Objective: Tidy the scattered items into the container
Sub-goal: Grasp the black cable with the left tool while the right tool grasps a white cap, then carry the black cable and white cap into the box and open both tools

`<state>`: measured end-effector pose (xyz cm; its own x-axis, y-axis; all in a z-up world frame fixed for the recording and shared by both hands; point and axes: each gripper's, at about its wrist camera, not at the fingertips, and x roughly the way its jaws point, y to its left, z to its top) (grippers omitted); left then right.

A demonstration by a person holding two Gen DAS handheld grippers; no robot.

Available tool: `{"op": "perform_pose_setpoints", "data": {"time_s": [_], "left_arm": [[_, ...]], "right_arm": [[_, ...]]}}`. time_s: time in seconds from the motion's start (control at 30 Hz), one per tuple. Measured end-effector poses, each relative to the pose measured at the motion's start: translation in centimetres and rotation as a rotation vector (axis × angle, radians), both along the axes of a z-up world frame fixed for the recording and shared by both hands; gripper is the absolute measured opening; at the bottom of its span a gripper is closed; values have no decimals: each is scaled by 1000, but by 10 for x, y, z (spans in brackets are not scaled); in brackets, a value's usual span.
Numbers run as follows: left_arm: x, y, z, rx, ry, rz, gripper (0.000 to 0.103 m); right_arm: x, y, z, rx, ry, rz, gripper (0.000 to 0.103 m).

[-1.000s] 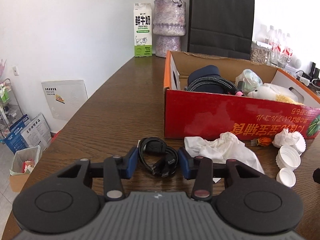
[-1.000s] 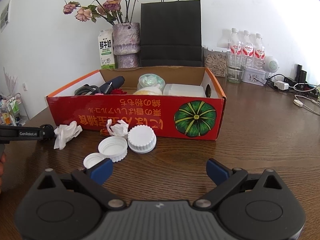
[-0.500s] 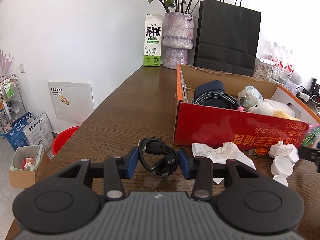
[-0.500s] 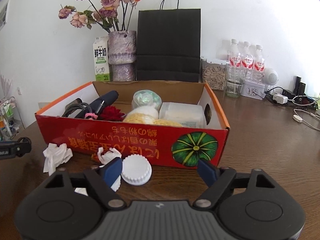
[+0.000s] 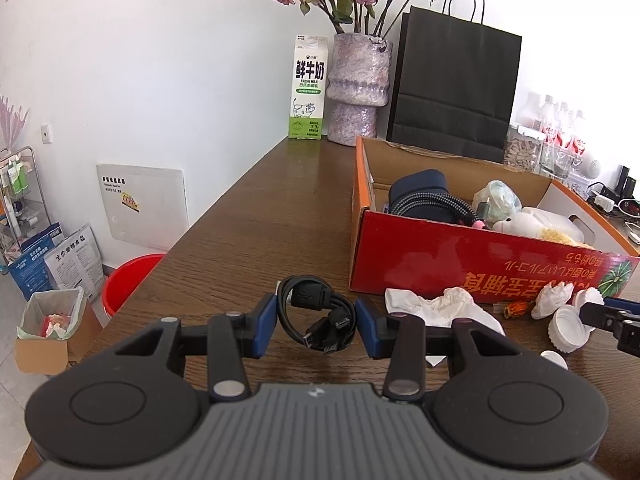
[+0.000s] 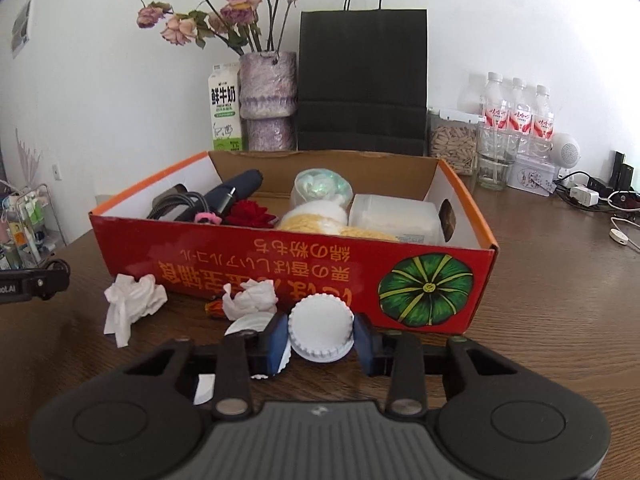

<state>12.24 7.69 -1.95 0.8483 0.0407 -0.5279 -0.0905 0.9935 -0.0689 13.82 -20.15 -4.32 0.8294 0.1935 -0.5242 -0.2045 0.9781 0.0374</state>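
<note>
My left gripper (image 5: 316,326) is shut on a coiled black USB cable (image 5: 306,295), held just above the brown table. My right gripper (image 6: 321,334) has its jaws closing, and both blue pads touch the rim of a white ridged lid (image 6: 320,326) in front of the red cardboard box (image 6: 280,268). The box (image 5: 440,264) holds a braided cable, a pouch, a plush toy and several other items. Crumpled tissues (image 6: 132,300) (image 5: 436,306), a smaller paper wad (image 6: 250,298) and other white lids (image 5: 568,324) lie along the box's front wall.
Behind the box stand a milk carton (image 5: 307,88), a vase of dried roses (image 5: 358,88) and a black paper bag (image 6: 362,80). Water bottles (image 6: 516,112), a jar and chargers sit at the back right. Past the table's left edge, a red bucket (image 5: 128,280) is on the floor.
My right gripper moved forward to the white lid and its jaws narrowed from wide open until they touch it. My left gripper kept the cable while the view shifted slightly.
</note>
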Motion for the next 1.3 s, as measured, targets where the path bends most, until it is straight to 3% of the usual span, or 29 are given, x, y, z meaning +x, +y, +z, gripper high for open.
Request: {"op": "perform_pose_setpoints", "data": {"time_s": [0.47, 0.8, 1.03, 1.3], "left_arm": [[-8, -15, 17, 9, -60, -37, 43], [-8, -16, 13, 5, -45, -39, 43], [-8, -13, 11, 0, -44, -37, 43], [-9, -15, 10, 1, -41, -46, 43]], "right_arm": [[-21, -24, 30, 52, -92, 0, 35], [-8, -4, -2, -20, 35, 29, 35], [-6, -13, -4, 27, 38, -20, 36], [-1, -11, -6, 2, 52, -21, 39]]}}
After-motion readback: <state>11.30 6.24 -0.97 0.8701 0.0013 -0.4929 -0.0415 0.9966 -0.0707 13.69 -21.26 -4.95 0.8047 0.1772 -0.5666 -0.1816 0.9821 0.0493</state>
